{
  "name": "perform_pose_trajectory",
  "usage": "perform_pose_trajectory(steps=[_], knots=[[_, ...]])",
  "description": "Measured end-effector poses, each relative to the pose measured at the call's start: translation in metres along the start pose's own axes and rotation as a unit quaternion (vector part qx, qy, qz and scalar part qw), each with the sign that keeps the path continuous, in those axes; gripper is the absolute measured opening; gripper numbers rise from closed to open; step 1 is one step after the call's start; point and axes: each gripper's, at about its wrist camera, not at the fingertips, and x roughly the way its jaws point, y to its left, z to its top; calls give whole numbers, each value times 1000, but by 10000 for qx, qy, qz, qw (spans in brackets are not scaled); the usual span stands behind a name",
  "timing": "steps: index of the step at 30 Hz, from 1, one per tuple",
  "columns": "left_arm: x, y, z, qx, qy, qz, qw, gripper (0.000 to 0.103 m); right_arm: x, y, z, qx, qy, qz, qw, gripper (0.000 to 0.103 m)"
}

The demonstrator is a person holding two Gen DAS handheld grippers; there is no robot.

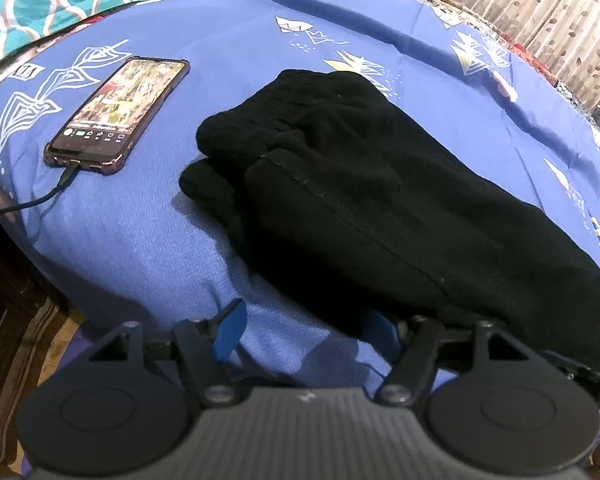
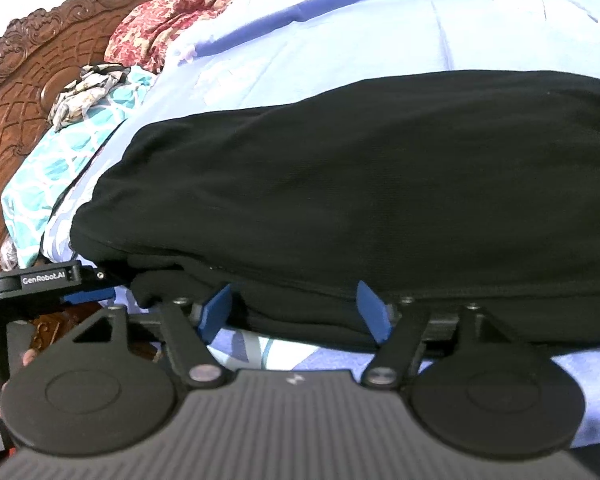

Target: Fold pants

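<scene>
On the blue bedsheet (image 1: 148, 248), 1 folded pair of black pants (image 1: 340, 184) lay beside 1 phone (image 1: 120, 108), bare sheet around. Left gripper (image 1: 304, 332) and right gripper (image 2: 296, 312) held jaws spread at its near edge, pinching nothing.

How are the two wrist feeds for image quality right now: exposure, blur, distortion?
Left wrist: fisheye bends the bedsheet; black pants show little detail; phone screen lit, sharp. Right wrist: sheet overexposed at the top; pants soft, slightly blurred.

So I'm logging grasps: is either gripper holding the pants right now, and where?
Nothing is held. Both sets of jaws stand open at the near edge of the folded black pants.
</scene>
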Motion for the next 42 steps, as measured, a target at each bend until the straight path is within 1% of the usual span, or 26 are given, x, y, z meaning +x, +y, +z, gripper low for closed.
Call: perform_pose_trajectory(steps=[4, 8, 10, 18, 24, 26, 28, 30, 31, 32, 34, 37, 39, 40, 42], knots=[[1, -5, 0, 58, -14, 136, 9999, 69, 0, -2, 0, 39, -10, 78, 10000, 73], [2, -10, 0, 170, -46, 341, 9993, 75, 0, -6, 1, 111, -16, 180, 9998, 74], [2, -12, 0, 209, -52, 407, 9989, 76, 0, -6, 1, 107, -15, 197, 9997, 74], [3, -10, 2, 209, 12, 426, 9989, 77, -1, -12, 1, 111, -6, 294, 9995, 74], [6, -7, 3, 182, 64, 422, 9989, 81, -2, -13, 1, 115, -6, 332, 9994, 74], [4, 0, 6, 85, 84, 254, 9996, 81, -2, -13, 1, 107, -3, 330, 9994, 74], [-3, 12, 8, -133, 2, -160, 9998, 81, -3, -13, 1, 59, 14, 321, 9995, 74], [-14, 28, 11, -441, -179, -583, 9972, 85, -2, -11, 1, 15, 23, 289, 9996, 73], [-17, 34, 12, -561, -256, -685, 9957, 91, -2, -11, 1, -1, 27, 273, 9996, 73], [-21, 42, 14, -710, -341, -796, 9937, 95, -1, -9, 1, -6, 28, 261, 9997, 73], [-23, 57, 19, -1047, -425, -1013, 9884, 96, 0, -8, 0, -2, 25, 237, 9997, 73], [-12, 78, 26, -1661, -265, -1302, 9771, 96, 1, -4, 0, -4, 21, 205, 9998, 73], [-1, 85, 30, -1902, -140, -1426, 9712, 98, 2, -3, 0, -1, 20, 193, 9998, 73], [3, 86, 32, -1986, -111, -1469, 9690, 101, 2, -1, 0, -17, 22, 180, 9998, 73], [7, 88, 37, -2058, -179, -1536, 9663, 103, 0, 7, 1, -185, 35, 30, 9998, 64]])
